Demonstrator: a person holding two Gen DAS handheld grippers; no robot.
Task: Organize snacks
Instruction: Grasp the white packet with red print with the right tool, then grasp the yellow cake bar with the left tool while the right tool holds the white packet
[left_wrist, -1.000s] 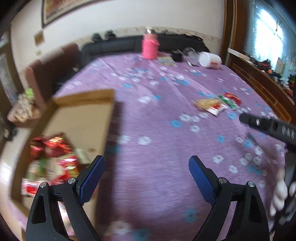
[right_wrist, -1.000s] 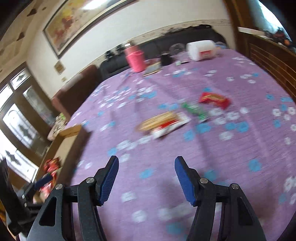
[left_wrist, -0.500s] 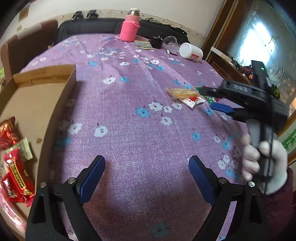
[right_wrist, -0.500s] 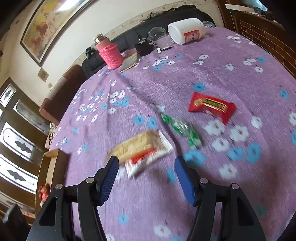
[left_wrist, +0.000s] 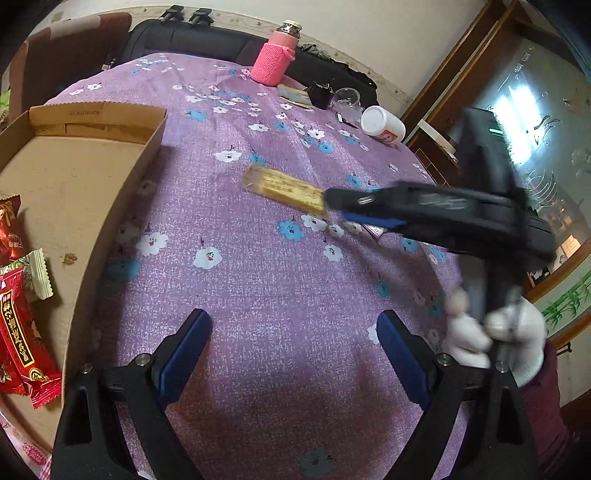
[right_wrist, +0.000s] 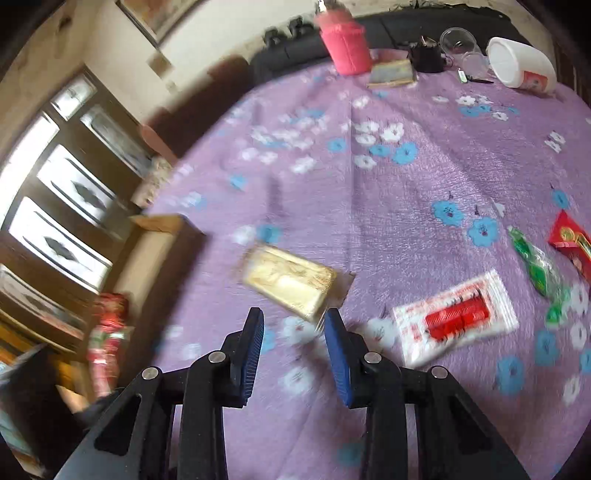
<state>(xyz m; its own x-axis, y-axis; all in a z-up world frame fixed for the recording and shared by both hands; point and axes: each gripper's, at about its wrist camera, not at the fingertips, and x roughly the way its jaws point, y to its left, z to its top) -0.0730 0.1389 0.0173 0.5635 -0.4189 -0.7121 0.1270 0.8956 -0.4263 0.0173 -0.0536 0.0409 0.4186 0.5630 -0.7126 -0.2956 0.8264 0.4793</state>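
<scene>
A yellow snack packet (right_wrist: 290, 282) lies on the purple flowered cloth; it also shows in the left wrist view (left_wrist: 284, 186). My right gripper (right_wrist: 293, 345) is just short of its near end, jaws partly closed with a gap, holding nothing; it appears in the left wrist view (left_wrist: 334, 206). My left gripper (left_wrist: 291, 343) is wide open and empty above bare cloth. A cardboard box (left_wrist: 74, 184) at the left holds red snack packets (left_wrist: 22, 332). A white-and-red packet (right_wrist: 456, 319), a green packet (right_wrist: 535, 266) and a red packet (right_wrist: 570, 245) lie to the right.
At the far end of the table stand a pink-sleeved bottle (left_wrist: 275, 61), a white jar on its side (left_wrist: 382, 125), a clear cup (left_wrist: 347, 99) and a small book (right_wrist: 391, 72). A dark sofa (left_wrist: 207, 40) runs behind. Wooden furniture stands to the right.
My right gripper has moved forward and left to the yellow packet and its jaws have narrowed. The left gripper has turned slightly, staying open.
</scene>
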